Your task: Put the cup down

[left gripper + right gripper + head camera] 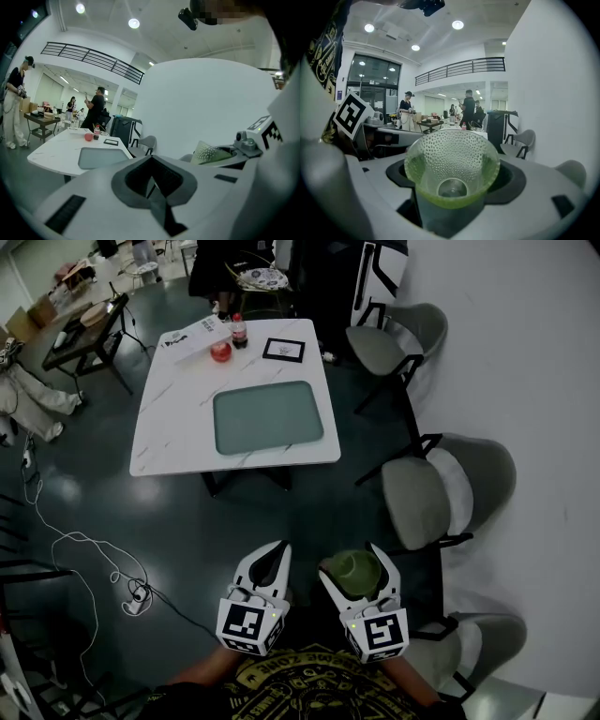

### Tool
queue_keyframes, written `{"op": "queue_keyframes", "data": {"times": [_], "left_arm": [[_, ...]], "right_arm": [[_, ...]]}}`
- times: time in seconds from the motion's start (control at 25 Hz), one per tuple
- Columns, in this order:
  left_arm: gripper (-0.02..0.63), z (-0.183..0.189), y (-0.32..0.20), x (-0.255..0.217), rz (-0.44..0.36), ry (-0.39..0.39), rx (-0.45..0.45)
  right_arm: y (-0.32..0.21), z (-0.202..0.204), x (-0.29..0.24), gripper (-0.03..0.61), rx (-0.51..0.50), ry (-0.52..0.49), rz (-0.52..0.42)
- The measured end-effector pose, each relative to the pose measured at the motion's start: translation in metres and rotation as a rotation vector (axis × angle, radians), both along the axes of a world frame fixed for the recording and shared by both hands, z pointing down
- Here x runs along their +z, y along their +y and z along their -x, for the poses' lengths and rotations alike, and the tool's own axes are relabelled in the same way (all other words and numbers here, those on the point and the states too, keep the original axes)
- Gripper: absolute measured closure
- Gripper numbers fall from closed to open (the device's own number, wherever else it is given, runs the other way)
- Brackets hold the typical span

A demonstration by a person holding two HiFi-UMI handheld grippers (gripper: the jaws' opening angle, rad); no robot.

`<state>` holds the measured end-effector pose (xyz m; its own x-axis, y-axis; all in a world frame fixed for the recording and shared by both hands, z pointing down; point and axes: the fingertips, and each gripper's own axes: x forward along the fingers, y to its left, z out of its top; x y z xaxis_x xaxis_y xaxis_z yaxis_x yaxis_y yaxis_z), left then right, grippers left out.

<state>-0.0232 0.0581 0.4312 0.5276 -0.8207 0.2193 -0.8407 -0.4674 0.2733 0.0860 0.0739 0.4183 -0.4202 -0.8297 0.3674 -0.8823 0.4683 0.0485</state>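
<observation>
Spreading under everything in the head view is the dark floor (pixel 281 512), and the white marbled surface (pixel 178 418) stands on it well ahead of the person, with grey chairs (pixel 441 493) lined up along the wall to the right. A grey-green tray (pixel 267 416) lies in the middle of the surface, bare. Near the bottom of the view the two tools are held side by side over the floor, well apart from the surface. The left tool (pixel 265 568) has its jaws brought together on nothing. The right tool (pixel 352 576) is clamped round the lower part of the cup (pixel 356 565), a green, dimpled, see-through one that flares towards its rim and looks empty in the right gripper view. By my reading the task is barely begun: the cup is in hand and carried, but it has yet to be brought to a resting place, lowered and let go. The tray or the bare surface beside it looks like the likely spot. At the far edge of the surface sit a white box (pixel 197 337), a black-framed card (pixel 283 350), a small bottle (pixel 239 331) with a red label and a red round thing (pixel 220 352). Print shows on the box and the bottle label, but it is too small to read. The cubes on the tools carry only black-and-white square markers, no words.
</observation>
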Motion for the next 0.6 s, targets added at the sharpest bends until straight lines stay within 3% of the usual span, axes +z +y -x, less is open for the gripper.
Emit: {"op": "queue_keyframes", "data": {"times": [0.6], "left_arm": [[0.603, 0.015, -0.049, -0.005, 0.012, -0.024, -0.182]], "right_arm": [[-0.07, 0.014, 0.006, 0.183, -0.195, -0.048, 0.009]]}}
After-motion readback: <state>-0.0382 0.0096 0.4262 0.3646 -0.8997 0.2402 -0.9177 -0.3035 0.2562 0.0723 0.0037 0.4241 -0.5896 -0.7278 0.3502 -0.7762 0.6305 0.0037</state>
